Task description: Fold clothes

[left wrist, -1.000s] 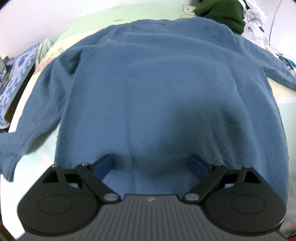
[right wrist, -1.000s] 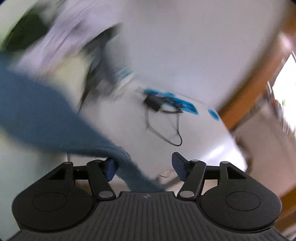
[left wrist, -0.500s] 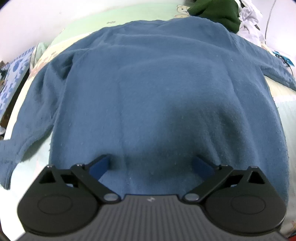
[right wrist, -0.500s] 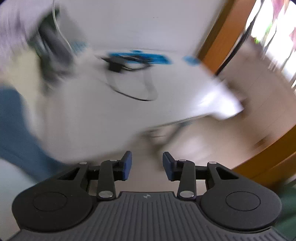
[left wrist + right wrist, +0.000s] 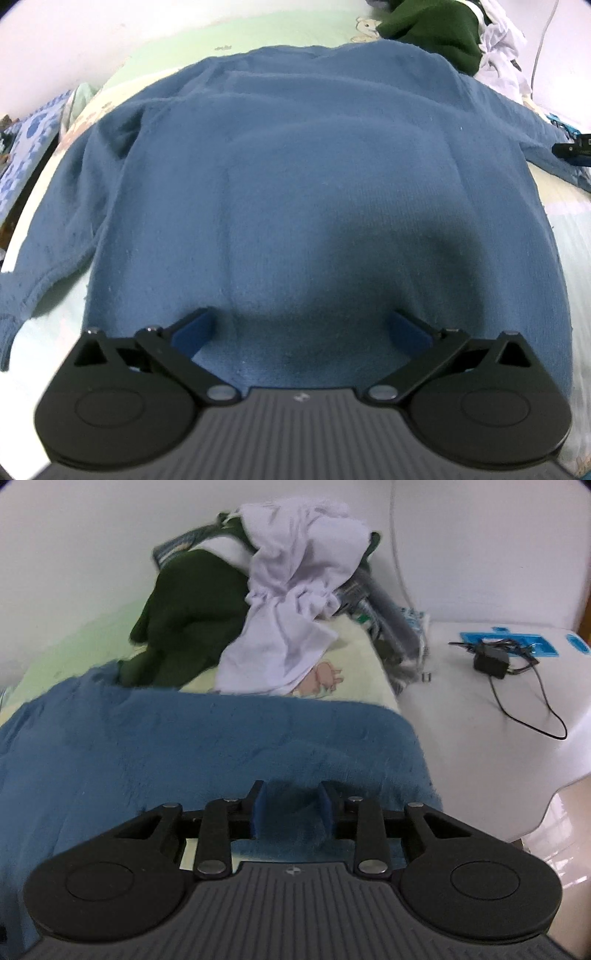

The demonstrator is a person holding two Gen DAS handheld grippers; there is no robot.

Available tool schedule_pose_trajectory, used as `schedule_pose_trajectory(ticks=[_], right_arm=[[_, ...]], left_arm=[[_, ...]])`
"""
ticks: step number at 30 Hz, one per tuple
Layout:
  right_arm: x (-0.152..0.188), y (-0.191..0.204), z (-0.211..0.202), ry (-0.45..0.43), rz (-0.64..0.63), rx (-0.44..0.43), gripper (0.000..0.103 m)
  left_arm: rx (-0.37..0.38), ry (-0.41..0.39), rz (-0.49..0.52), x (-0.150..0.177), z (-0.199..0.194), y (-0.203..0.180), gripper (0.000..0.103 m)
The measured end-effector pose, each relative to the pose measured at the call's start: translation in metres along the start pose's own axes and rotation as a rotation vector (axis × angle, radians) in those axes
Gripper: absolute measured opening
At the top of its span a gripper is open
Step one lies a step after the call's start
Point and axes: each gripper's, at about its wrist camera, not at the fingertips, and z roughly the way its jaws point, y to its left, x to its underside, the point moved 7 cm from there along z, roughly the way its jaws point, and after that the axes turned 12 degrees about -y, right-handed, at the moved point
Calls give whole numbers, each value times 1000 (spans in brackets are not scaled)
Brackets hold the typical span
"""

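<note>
A blue sweater lies spread flat on the bed, sleeves out to both sides. My left gripper hovers over its near hem, open wide, both pads just above the cloth with nothing pinched. In the right wrist view, the sweater's sleeve lies folded across the bed's right side. My right gripper is closing on it, and a raised ridge of blue fabric fills the gap between its blue pads.
A dark green garment and a crumpled white garment are piled at the head of the bed. To the right stands a white side table with a black charger and cable. Pale green bedding lies beyond the sweater.
The right view swung from the side table and floor back onto the bed, and its jaws narrowed onto the blue sleeve. The left gripper stayed put and its jaws widened slightly.
</note>
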Motion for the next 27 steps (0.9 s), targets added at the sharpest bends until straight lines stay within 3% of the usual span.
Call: schedule_pose_trajectory(ticks=[5,8,13,19,23,27], right_arm=[[-1,5,-4,28,-1,82,20],[0,43,-21,15,-7,-29,20],[38,140,-63,70,-103,-173,21],[87,233,-98,139,-207,-254,24],[107,256,-104,130,-308,-175,26],[116,261,-106,145,-280,-128,28]], left_arm=[[25,-28,14,-1,-6,5,101],[-3,-98,37,-8,-22,28,102],[-47,-146,25,-11,-47,102,101],[-39,-60,-68,19,-54,190,101],[65,-19,-133,29,-45,205,101],[75,-42,-132,27,-33,206,101]])
